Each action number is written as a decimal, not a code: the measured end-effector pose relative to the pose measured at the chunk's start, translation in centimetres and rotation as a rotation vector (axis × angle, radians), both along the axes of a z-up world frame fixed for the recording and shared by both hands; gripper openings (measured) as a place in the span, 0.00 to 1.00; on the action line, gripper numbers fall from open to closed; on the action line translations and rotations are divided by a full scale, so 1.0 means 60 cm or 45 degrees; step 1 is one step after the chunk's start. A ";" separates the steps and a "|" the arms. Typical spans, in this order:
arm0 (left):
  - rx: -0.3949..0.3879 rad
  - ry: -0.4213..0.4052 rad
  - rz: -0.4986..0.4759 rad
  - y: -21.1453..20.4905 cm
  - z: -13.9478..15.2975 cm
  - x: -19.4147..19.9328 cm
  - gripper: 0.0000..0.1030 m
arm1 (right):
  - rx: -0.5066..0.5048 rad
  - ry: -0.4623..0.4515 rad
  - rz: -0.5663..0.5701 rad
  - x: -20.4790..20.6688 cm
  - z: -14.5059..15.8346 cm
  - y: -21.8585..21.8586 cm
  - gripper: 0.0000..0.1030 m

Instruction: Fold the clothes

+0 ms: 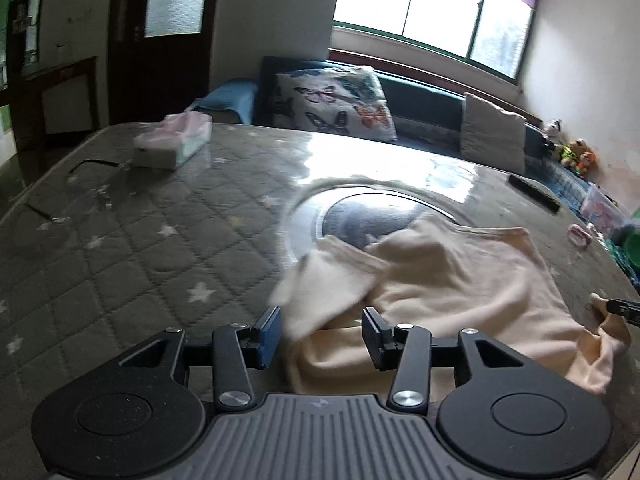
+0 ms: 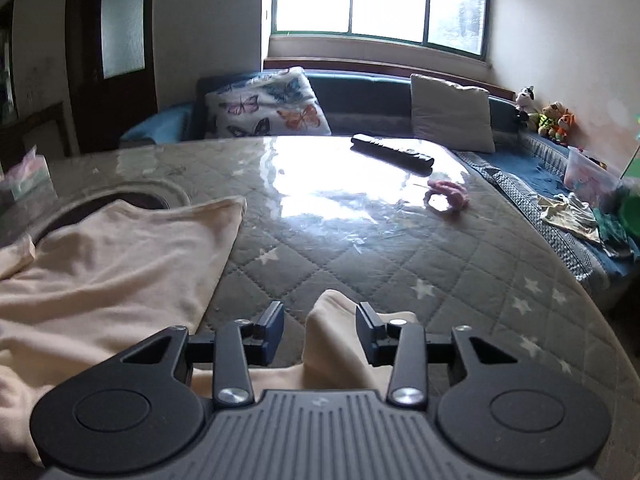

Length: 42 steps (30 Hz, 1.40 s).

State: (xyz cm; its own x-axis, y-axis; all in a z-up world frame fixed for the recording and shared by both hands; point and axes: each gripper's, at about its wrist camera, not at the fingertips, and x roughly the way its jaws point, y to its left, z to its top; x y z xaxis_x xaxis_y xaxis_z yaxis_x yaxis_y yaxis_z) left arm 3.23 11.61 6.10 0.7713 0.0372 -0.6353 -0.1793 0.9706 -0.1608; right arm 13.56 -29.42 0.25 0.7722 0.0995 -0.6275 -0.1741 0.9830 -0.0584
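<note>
A cream garment lies crumpled on the grey quilted table under a clear cover. My left gripper is open at the garment's near left part, with a folded flap between and just ahead of its fingers. My right gripper is open, and a raised cream corner of the garment stands between its fingers. The garment's body spreads to the left in the right wrist view. The right gripper's tip shows at the far right edge of the left wrist view.
A tissue box sits at the table's far left. A black remote and a pink hair tie lie at the far right. A round dark inset sits mid-table. A sofa with a butterfly pillow lies behind.
</note>
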 end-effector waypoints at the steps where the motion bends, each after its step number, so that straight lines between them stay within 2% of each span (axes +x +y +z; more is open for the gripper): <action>1: -0.008 -0.001 -0.023 -0.008 0.000 0.005 0.46 | -0.014 0.004 -0.008 0.003 -0.002 0.001 0.09; 2: -0.013 -0.001 -0.049 -0.018 -0.001 0.010 0.46 | -0.026 -0.002 -0.037 0.003 -0.005 -0.004 0.05; 5: -0.018 0.001 -0.137 -0.053 -0.003 0.029 0.46 | 0.013 -0.041 -0.076 -0.017 0.008 -0.028 0.05; 10: -0.017 0.000 -0.315 -0.124 -0.006 0.057 0.46 | 0.097 -0.103 -0.192 -0.092 0.043 -0.099 0.04; 14: -0.002 0.002 -0.451 -0.176 -0.009 0.068 0.46 | 0.159 -0.069 -0.291 -0.146 0.040 -0.150 0.05; 20: 0.016 0.028 -0.574 -0.224 -0.019 0.071 0.46 | 0.133 -0.004 -0.429 -0.191 0.014 -0.195 0.09; 24: 0.013 0.049 -0.555 -0.218 -0.026 0.072 0.46 | 0.169 -0.020 -0.378 -0.178 0.017 -0.195 0.10; 28: 0.008 0.061 -0.475 -0.186 -0.027 0.076 0.46 | 0.196 0.055 -0.282 -0.129 -0.008 -0.174 0.10; 33: 0.045 0.056 -0.368 -0.140 -0.023 0.098 0.46 | 0.130 0.098 -0.261 -0.077 -0.037 -0.158 0.11; 38: 0.074 0.032 -0.314 -0.109 -0.017 0.148 0.46 | 0.082 0.096 -0.237 -0.026 -0.025 -0.143 0.12; 42: 0.100 0.008 -0.302 -0.099 -0.018 0.196 0.53 | 0.076 0.055 -0.108 0.007 0.004 -0.096 0.15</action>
